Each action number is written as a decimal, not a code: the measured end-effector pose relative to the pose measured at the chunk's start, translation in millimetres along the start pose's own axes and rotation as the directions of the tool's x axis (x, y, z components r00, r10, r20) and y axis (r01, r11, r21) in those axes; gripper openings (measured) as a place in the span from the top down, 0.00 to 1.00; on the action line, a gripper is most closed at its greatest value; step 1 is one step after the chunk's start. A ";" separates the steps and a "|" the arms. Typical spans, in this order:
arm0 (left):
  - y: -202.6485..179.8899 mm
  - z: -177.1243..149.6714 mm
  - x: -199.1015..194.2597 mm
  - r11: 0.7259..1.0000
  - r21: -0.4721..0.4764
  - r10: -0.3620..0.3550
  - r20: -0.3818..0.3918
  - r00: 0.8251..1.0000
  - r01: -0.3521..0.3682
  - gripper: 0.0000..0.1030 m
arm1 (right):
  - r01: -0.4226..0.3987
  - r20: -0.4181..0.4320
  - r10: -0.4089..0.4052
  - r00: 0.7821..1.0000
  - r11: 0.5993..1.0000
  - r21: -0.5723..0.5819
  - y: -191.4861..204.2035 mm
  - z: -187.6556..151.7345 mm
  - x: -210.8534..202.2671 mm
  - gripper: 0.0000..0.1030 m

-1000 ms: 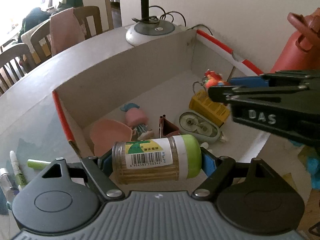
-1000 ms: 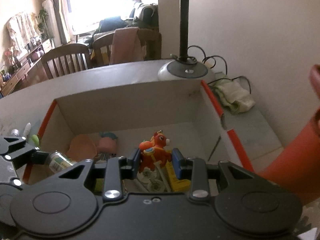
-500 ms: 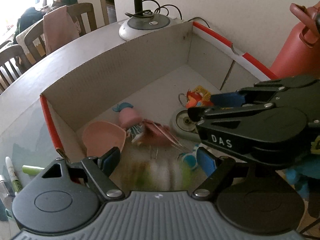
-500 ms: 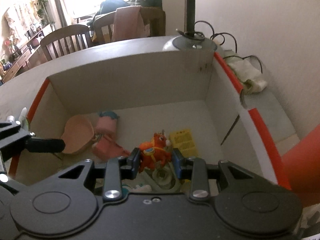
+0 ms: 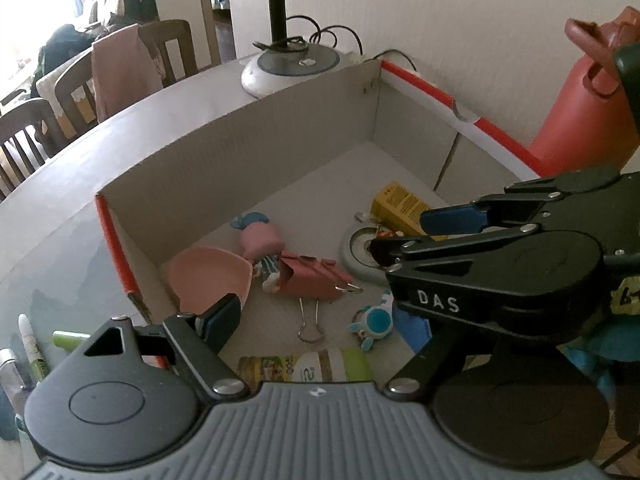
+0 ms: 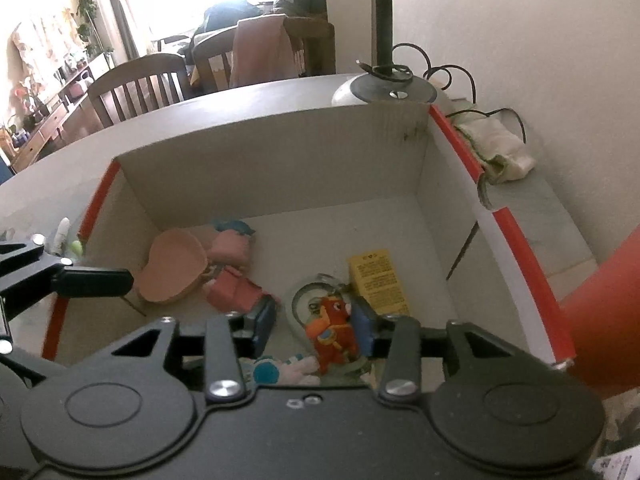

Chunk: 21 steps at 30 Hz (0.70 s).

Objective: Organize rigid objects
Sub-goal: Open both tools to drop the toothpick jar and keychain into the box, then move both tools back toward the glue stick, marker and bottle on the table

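An open cardboard box (image 5: 240,152) (image 6: 272,160) with red rim tape holds the sorted items. A toothpick jar (image 5: 304,368) with a green cap lies on its side on the box floor, just below my open, empty left gripper (image 5: 320,326). My right gripper (image 6: 314,324) (image 5: 420,230) reaches low into the box and its jaws are opening. An orange toy figure (image 6: 330,326) sits between them, beside the right pad and clear of the left one, resting on a round tape dispenser (image 6: 300,300) (image 5: 360,248).
Also in the box are a pink scoop (image 5: 208,280), a pink doll (image 5: 260,240), a pink binder clip (image 5: 316,280), a blue-white charm (image 5: 374,320) and a yellow packet (image 6: 378,280). A lamp base (image 5: 292,68) stands behind it, an orange jug (image 5: 592,120) to its right, pens (image 5: 32,352) to its left.
The left gripper let go of the toothpick jar, which dropped to the box floor. The right gripper sank into the box with the orange toy and its jaws widened off it.
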State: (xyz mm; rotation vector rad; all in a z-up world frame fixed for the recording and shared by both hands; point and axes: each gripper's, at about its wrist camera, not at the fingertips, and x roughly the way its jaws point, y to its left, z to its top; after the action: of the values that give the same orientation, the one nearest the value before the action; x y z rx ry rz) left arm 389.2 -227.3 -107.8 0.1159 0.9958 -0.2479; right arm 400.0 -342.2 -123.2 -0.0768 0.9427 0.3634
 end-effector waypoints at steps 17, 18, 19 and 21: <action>22.5 -22.5 -71.8 0.999 -0.040 -0.011 0.144 0.989 0.017 0.19 | -0.043 0.114 0.042 0.993 0.999 0.003 22.8 -1.6 -63.4 0.43; 24.2 -24.4 -77.3 0.999 -0.043 -0.012 0.155 0.988 0.018 0.19 | -0.047 0.120 0.046 0.992 0.999 0.001 24.9 -2.5 -66.8 0.42; 25.9 -26.0 -82.3 0.999 -0.046 -0.011 0.164 0.986 0.019 0.19 | -0.053 0.128 0.053 0.990 0.999 -0.001 27.3 -3.1 -70.9 0.42; 29.9 -29.5 -92.7 0.998 -0.052 -0.012 0.180 0.984 0.022 0.19 | -0.070 0.144 0.071 0.987 0.998 -0.012 32.6 -3.8 -79.7 0.42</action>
State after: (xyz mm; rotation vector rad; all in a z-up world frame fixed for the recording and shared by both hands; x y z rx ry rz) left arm 324.8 -178.0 -46.3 0.0349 0.8230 -0.2422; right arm 343.6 -334.0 -58.5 -0.0229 0.8025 0.4316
